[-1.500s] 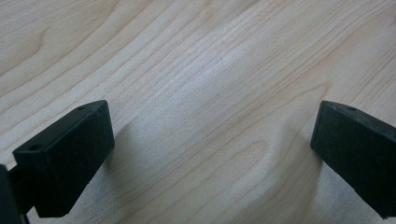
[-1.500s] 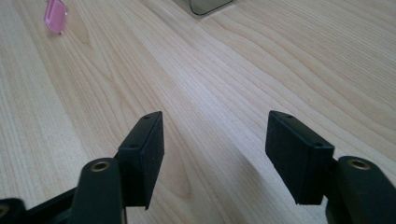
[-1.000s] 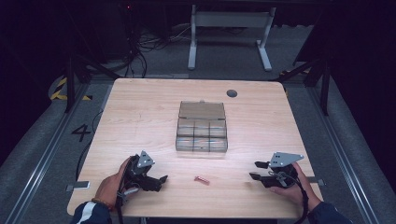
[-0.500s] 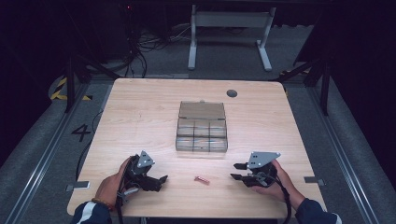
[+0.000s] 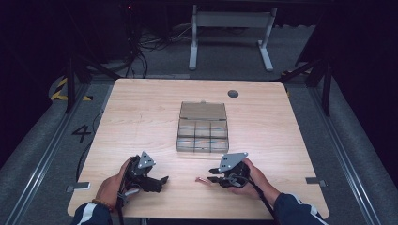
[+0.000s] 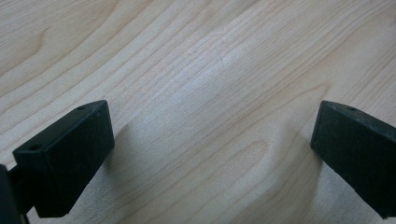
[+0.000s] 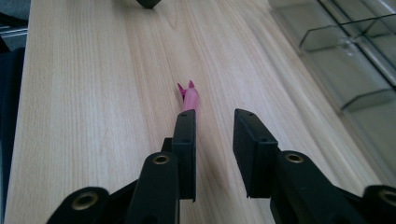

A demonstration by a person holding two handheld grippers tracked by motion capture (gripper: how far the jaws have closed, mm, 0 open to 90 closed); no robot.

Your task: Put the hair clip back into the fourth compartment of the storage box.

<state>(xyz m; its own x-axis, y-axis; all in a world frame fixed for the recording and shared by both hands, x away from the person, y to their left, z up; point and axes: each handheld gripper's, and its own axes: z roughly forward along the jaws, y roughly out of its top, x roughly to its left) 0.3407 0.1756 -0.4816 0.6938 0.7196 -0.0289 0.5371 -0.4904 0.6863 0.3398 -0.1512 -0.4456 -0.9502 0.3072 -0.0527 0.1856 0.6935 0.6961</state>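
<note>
A small pink plastic piece (image 5: 202, 179) lies on the wooden table (image 5: 141, 122) near the front edge. My right gripper (image 5: 212, 175) lies low just to its right and points left at it. In the right gripper view the pink piece (image 7: 190, 95) sits just beyond the tip of one finger (image 7: 186, 140), not between the jaws. My right gripper (image 7: 215, 116) has just been closing; a narrow bare gap remains. My left gripper (image 5: 162, 182) rests at the front left. In its own view my left gripper (image 6: 215, 126) is open wide over bare wood.
A clear plastic compartment box (image 5: 202, 126) with its lid up stands mid-table, just beyond the right gripper; its clear wall (image 7: 355, 70) runs along the right gripper view's edge. A round cable hole (image 5: 233, 93) sits at the back. The table's front edge is close to both hands.
My right gripper has slid left along the front of the table up to the pink piece, and its jaws have narrowed. The left gripper has stayed put.
</note>
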